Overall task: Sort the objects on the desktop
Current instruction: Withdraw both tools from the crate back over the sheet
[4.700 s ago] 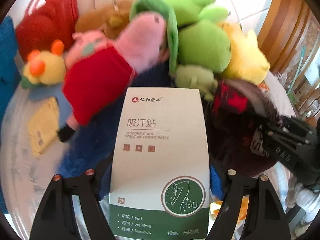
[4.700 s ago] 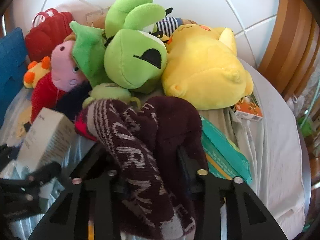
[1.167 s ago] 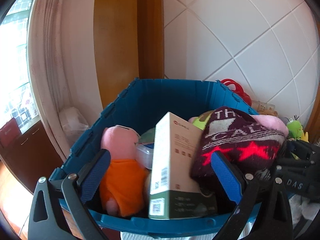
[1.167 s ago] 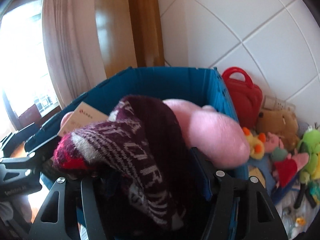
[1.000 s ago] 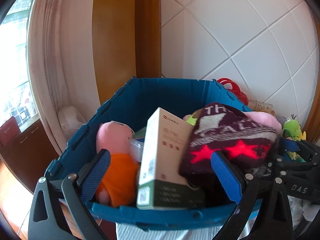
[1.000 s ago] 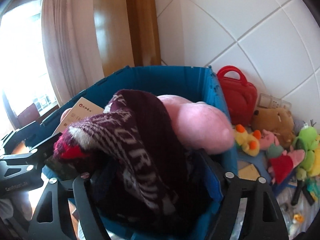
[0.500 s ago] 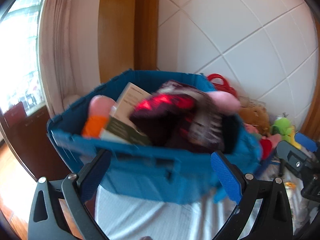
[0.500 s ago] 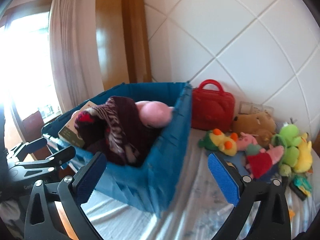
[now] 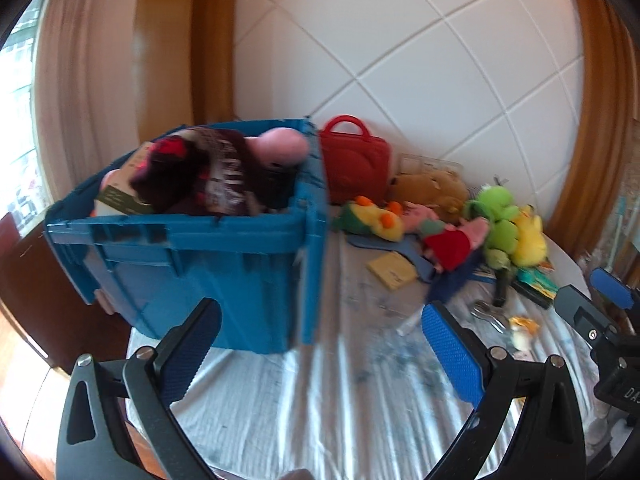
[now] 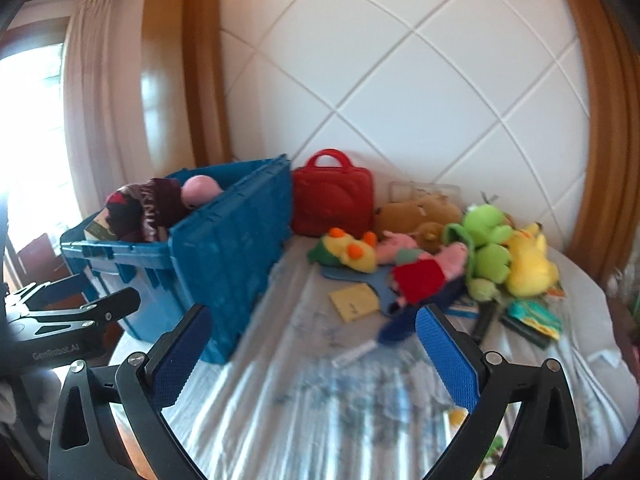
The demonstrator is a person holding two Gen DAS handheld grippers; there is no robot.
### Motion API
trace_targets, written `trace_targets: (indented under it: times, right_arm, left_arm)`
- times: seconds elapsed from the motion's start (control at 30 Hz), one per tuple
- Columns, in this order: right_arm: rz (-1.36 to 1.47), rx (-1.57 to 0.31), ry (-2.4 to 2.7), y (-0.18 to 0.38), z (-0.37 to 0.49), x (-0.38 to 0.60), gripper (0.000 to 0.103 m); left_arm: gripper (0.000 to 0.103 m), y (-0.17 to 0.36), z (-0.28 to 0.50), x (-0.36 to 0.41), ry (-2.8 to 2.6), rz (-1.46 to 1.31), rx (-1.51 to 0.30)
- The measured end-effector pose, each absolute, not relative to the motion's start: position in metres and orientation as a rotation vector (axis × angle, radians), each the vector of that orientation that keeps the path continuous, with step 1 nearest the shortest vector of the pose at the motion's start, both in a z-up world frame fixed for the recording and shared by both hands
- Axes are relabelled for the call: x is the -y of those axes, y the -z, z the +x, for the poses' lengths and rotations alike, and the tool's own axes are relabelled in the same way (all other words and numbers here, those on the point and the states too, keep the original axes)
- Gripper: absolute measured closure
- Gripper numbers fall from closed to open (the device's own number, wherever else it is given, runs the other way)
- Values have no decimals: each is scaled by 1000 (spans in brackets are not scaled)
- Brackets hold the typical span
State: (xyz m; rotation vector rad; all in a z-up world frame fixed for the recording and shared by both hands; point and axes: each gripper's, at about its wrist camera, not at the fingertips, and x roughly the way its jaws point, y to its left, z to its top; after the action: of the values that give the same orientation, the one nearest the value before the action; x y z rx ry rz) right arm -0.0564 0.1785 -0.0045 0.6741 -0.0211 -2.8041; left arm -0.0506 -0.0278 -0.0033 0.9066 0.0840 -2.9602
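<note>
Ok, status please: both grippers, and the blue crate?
Left gripper open, empty. Right gripper open, empty. Blue crate piled full. Plush toys unsorted.

The table (image 10: pixel 320 408) has a shiny cloth, with a blue box (image 10: pixel 224 252) at 9 o'clock and soft toys (image 10: pixel 432 252) at 2 o'clock.

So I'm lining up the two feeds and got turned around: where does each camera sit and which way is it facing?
Left wrist: on the left gripper, facing the blue crate; its open fingers show, plus the right gripper.
Right wrist: on the right gripper, facing the toy pile; open fingers, left gripper showing.
Shared: crate, red case, green frog plush.
</note>
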Motion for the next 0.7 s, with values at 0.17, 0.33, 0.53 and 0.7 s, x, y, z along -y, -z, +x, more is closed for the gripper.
trace_targets:
  times: [0.17, 0.33, 0.53, 0.7]
  right_arm:
    - [684, 29, 2878, 7, -41, -199, 0]
    - [790, 112, 2984, 22, -43, -231, 0]
    - [943, 148, 3085, 55, -50, -272, 0]
    - [1120, 237, 3080, 94, -78, -333, 0]
  left_arm:
    - [1, 9, -54, 9, 3015, 932, -39]
    - [1, 26, -75, -10, 3069, 1048, 9]
    - [1, 63, -110, -48, 3133, 1205, 64]
    - [1, 96, -151, -103, 3119, 1324, 121]
